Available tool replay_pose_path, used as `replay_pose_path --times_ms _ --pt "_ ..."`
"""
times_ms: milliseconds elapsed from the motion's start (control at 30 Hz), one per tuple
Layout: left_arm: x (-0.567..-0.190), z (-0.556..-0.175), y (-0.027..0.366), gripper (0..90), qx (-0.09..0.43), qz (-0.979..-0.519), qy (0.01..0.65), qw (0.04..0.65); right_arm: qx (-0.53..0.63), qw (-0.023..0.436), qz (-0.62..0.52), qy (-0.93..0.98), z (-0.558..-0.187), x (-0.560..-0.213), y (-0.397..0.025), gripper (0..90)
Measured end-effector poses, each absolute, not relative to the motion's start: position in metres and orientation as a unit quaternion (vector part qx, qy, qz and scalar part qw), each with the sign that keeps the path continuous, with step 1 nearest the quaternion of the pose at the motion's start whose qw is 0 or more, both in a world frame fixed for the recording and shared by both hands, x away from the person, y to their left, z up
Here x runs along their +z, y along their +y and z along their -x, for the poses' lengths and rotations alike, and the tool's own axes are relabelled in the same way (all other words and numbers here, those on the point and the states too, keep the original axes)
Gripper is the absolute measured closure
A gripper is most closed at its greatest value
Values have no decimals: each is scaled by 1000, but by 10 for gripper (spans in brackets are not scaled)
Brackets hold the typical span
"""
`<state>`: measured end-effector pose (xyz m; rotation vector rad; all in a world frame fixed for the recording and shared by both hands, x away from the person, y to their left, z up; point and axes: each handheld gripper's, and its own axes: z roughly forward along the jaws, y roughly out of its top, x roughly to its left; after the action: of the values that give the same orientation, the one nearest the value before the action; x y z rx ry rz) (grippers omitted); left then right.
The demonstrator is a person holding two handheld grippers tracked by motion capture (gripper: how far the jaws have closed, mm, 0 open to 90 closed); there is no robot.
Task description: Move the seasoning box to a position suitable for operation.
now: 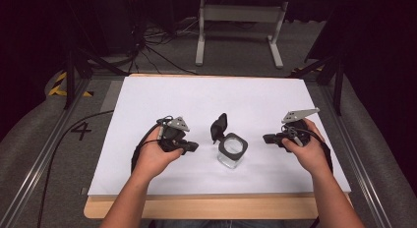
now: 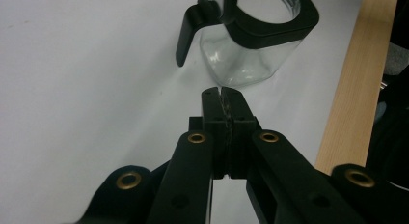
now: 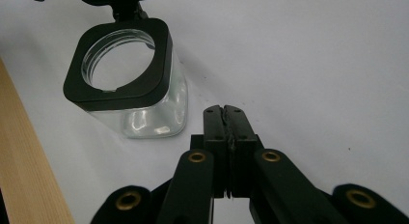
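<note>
Jar (image 1: 232, 150) empty, hinged lid (image 1: 219, 127) open

Two bare forearms, with no sleeves, watch or rings visible, end in hands that each hold a black hand-held tool. The left gripper (image 1: 191, 146) has a small grey three-cornered plate on top and a black cable looping beside the wrist. The right gripper (image 1: 267, 138) carries a longer grey plate and its own black cable. Up close, each tool has two flat black jaws with brass-ringed screw holes.
</note>
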<state>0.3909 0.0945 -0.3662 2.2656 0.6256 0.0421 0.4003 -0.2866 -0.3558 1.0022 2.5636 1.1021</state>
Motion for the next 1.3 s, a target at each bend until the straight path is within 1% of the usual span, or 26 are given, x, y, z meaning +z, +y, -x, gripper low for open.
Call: replay_pose_path --times_ms 167,533,733,933,1300 --pt "-370 -388 80 900 -3 -891 237 387 372 87 -337 861 -400 -356 -287 898" --pt "-384 -390 61 900 -21 -886 233 401 368 86 -336 863 -399 -360 -285 898" --pt "-396 -392 48 900 -35 -889 227 397 366 86 -336 864 -398 -361 -284 899" --pt "-407 -394 37 900 -41 -891 228 390 363 84 -336 865 -396 -364 -284 900" --pt "-414 -394 30 900 -33 -895 234 379 362 83 -333 867 -396 -366 -280 900"
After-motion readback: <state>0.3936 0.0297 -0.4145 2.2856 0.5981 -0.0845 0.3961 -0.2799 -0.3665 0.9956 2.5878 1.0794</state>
